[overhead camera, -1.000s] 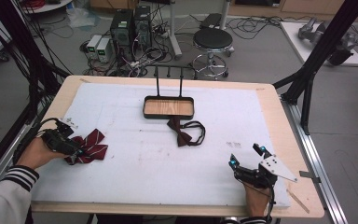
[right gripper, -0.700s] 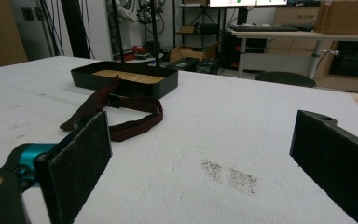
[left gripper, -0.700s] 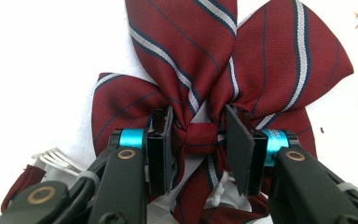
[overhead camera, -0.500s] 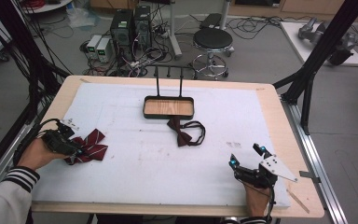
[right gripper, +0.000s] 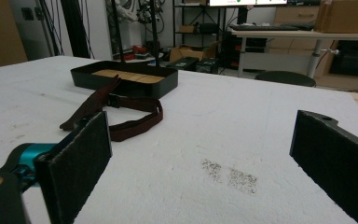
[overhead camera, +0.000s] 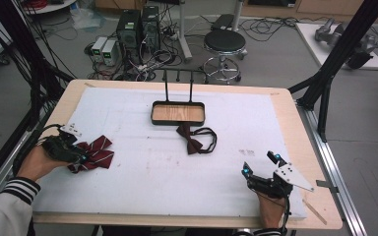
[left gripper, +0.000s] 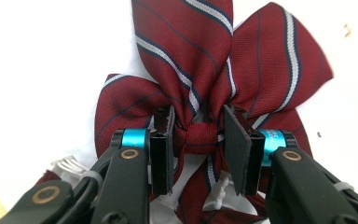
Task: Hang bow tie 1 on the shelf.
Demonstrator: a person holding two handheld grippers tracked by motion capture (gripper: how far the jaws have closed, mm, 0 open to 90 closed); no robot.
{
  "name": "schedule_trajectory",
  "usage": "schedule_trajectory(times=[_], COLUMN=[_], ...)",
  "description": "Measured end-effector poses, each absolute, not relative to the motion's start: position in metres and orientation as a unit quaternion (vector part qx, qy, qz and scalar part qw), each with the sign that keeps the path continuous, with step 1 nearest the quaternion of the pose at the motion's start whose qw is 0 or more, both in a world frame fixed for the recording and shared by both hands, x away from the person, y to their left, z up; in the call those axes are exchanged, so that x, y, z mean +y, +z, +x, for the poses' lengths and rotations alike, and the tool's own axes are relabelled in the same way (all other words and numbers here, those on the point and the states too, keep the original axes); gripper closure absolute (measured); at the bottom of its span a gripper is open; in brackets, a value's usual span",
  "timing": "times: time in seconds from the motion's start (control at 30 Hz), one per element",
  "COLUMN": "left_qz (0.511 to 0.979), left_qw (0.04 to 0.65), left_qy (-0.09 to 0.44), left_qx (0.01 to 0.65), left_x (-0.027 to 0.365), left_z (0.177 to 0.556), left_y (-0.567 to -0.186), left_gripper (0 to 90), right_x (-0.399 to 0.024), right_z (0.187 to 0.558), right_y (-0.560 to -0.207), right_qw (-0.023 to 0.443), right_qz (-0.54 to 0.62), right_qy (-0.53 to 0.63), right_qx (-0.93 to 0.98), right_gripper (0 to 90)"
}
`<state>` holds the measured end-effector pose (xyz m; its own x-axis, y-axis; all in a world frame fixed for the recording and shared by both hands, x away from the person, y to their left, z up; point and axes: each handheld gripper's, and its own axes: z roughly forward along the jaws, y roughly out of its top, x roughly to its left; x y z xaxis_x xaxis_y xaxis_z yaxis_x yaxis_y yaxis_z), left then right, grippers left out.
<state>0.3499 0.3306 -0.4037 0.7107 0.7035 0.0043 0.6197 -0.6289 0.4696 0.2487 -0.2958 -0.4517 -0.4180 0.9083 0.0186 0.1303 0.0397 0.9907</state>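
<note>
You are clamping your left gripper (left gripper: 198,140) on the striped bow tie's (left gripper: 214,79) centre knot, while your right gripper (right gripper: 200,158) is resting released on the table (overhead camera: 177,172).

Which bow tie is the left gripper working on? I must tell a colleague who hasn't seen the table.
On the white mat, look to its left edge, well away from the black tray. The striped bow tie lies there, the left gripper shut on its knot. Unlike the plain dark bow tie with a strap beside the tray, it is red with stripes.
</note>
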Motion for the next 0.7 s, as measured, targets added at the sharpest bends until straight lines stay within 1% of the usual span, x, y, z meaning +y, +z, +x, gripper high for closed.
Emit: schedule_trajectory(times=[0.1, 0.13, 0.17, 0.2, 0.23, 0.3, 0.43, 0.63, 0.7], left_qz=[0.896, 0.891, 0.891, 0.886, 0.886, 0.879, 0.867, 0.857, 0.848], left_qw=[0.228, 0.243, 0.243, 0.258, 0.258, 0.277, 0.301, 0.319, 0.338], left_qy=[0.107, 0.115, 0.115, 0.128, 0.128, 0.143, 0.155, 0.168, 0.176], left_qx=[0.366, 0.365, 0.365, 0.364, 0.364, 0.362, 0.366, 0.368, 0.368], left_x=[0.332, 0.333, 0.333, 0.334, 0.334, 0.335, 0.338, 0.337, 0.335], left_z=[0.349, 0.348, 0.348, 0.347, 0.347, 0.346, 0.345, 0.346, 0.347], left_y=[-0.399, -0.395, -0.395, -0.389, -0.389, -0.382, -0.377, -0.371, -0.366], left_gripper=[65.1, 65.1, 65.1, 65.1, 65.1, 65.1, 65.1, 65.2, 65.1], right_x=[-0.296, -0.296, -0.296, -0.296, -0.296, -0.296, -0.296, -0.296, -0.296], right_z=[0.249, 0.249, 0.249, 0.249, 0.249, 0.249, 0.249, 0.249, 0.249], right_y=[-0.452, -0.452, -0.452, -0.452, -0.452, -0.452, -0.452, -0.452, -0.452], right_qw=[0.349, 0.349, 0.349, 0.348, 0.348, 0.348, 0.349, 0.349, 0.349], right_qz=[0.412, 0.412, 0.412, 0.412, 0.412, 0.412, 0.412, 0.412, 0.412], right_qy=[0.557, 0.557, 0.557, 0.557, 0.558, 0.558, 0.558, 0.557, 0.558], right_qx=[0.631, 0.631, 0.631, 0.631, 0.631, 0.631, 0.631, 0.631, 0.631], right_gripper=[4.4, 4.4, 4.4, 4.4, 4.4, 4.4, 4.4, 4.4, 4.4])
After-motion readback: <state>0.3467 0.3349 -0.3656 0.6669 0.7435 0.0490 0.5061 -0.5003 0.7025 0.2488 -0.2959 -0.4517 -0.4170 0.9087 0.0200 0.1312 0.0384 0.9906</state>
